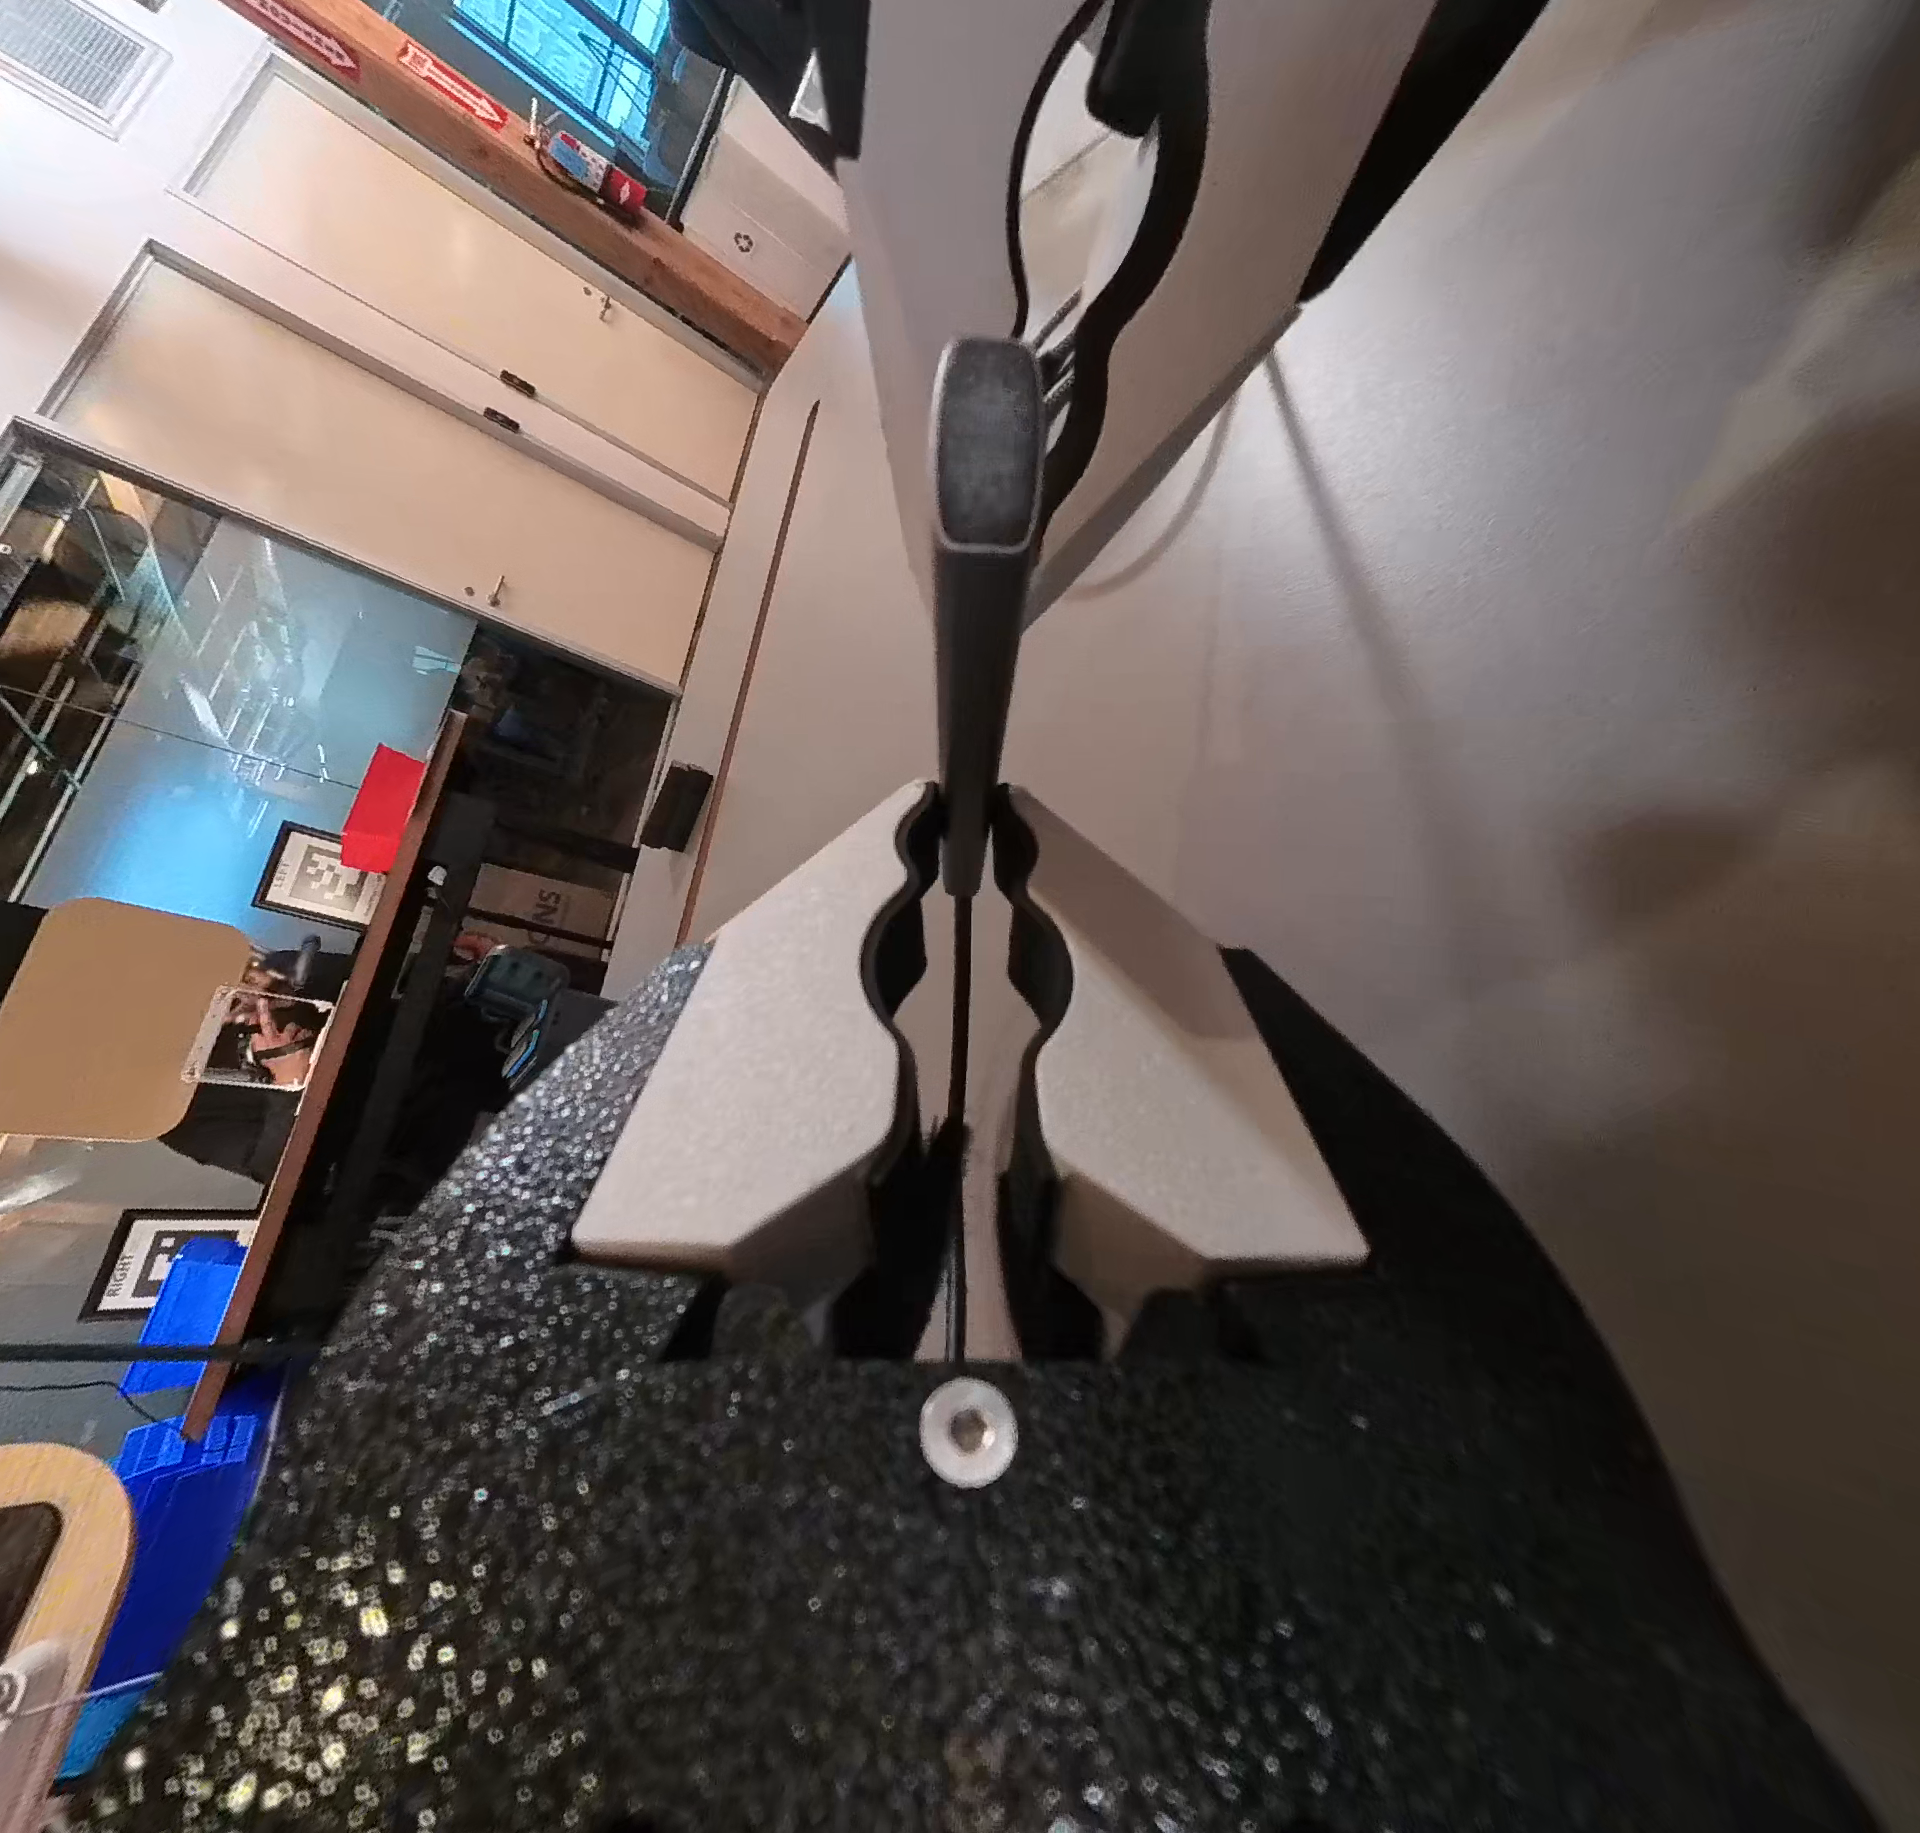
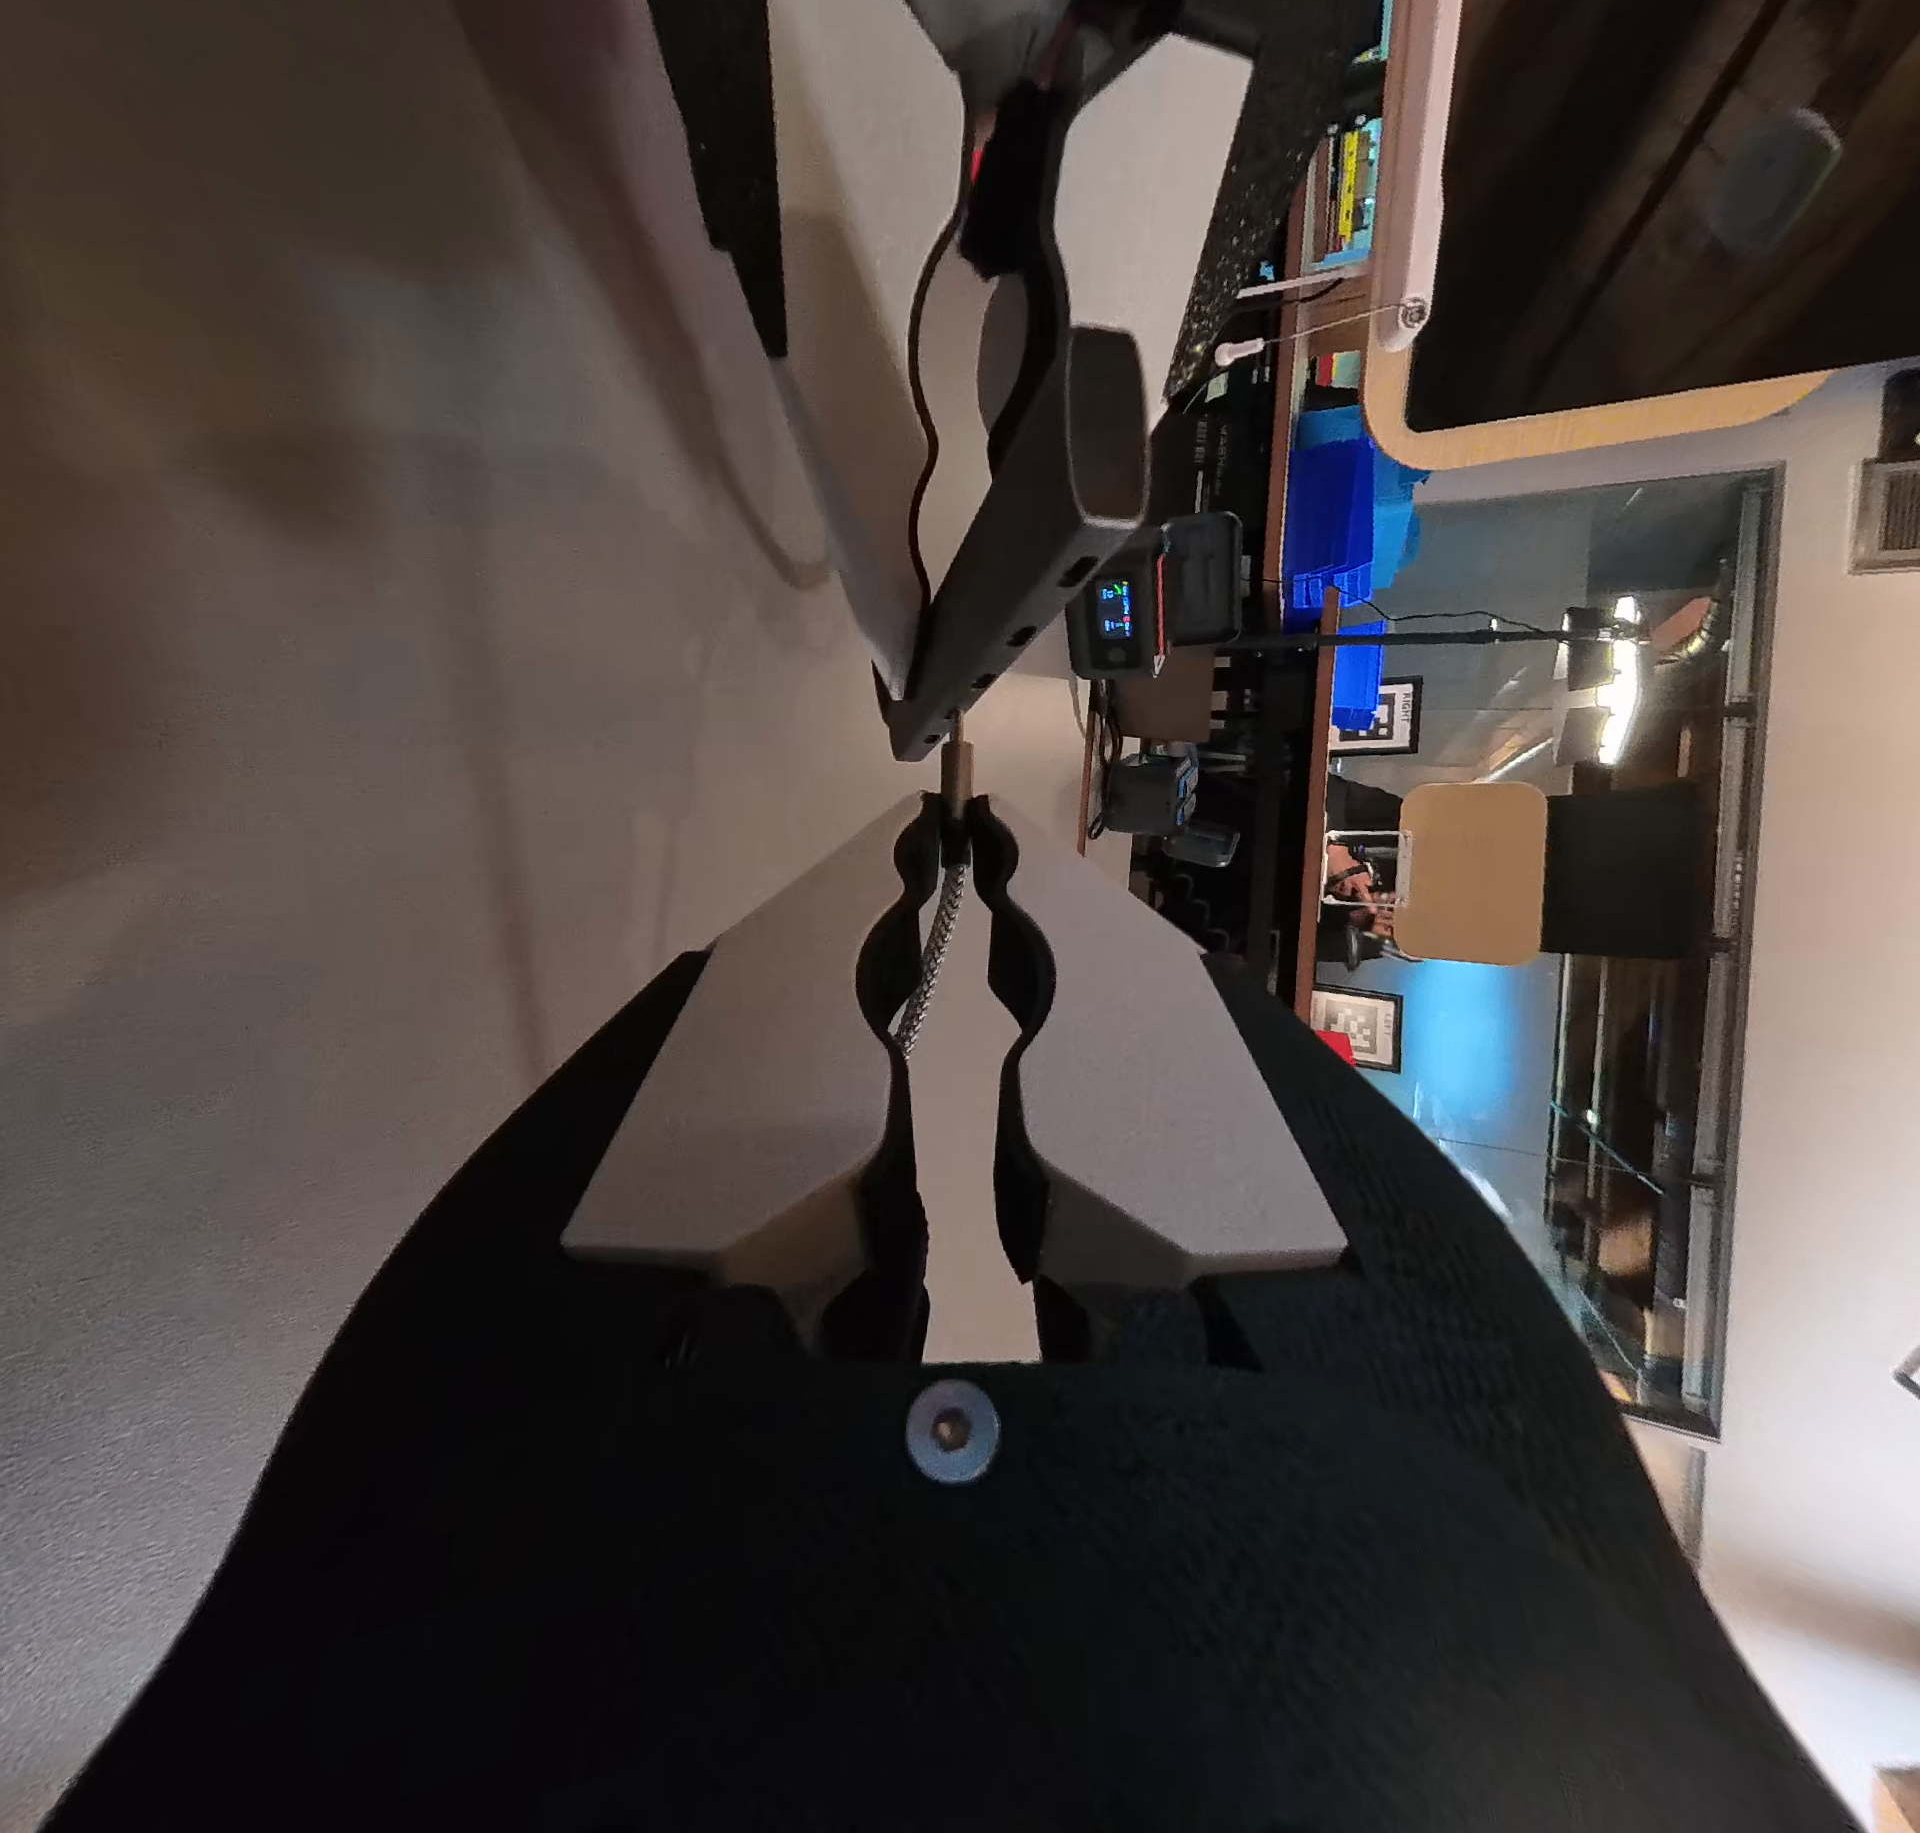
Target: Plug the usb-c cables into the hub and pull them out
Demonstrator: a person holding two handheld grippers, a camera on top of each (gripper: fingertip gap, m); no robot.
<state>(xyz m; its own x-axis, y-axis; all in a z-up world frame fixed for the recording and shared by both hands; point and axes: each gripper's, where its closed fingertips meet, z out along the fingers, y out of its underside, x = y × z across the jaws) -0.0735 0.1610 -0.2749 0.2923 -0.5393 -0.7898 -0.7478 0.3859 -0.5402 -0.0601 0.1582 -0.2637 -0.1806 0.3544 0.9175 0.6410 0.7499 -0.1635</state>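
Note:
My left gripper (image 1: 971, 807) is shut on the narrow end of the grey hub (image 1: 982, 536), which sticks out forward, edge-on. A thin black cord (image 1: 966, 1108) runs back between the fingers. In the right wrist view the hub (image 2: 1039, 557) is held from above by a white finger of the left gripper (image 2: 842, 329). My right gripper (image 2: 951, 817) is shut on the plug (image 2: 956, 760) of a braided usb-c cable (image 2: 935, 942). The plug's metal tip meets a port at the hub's lower corner. How deep it sits cannot be told.
The beige tabletop (image 2: 416, 640) lies close beside both grippers. A small black device with a lit screen (image 2: 1153, 599) stands just past the hub. Blue bins (image 2: 1340, 526) and a wood-rimmed panel (image 2: 1558, 412) are farther off. People stand in the background. The tips of both grippers are at nearly the same place.

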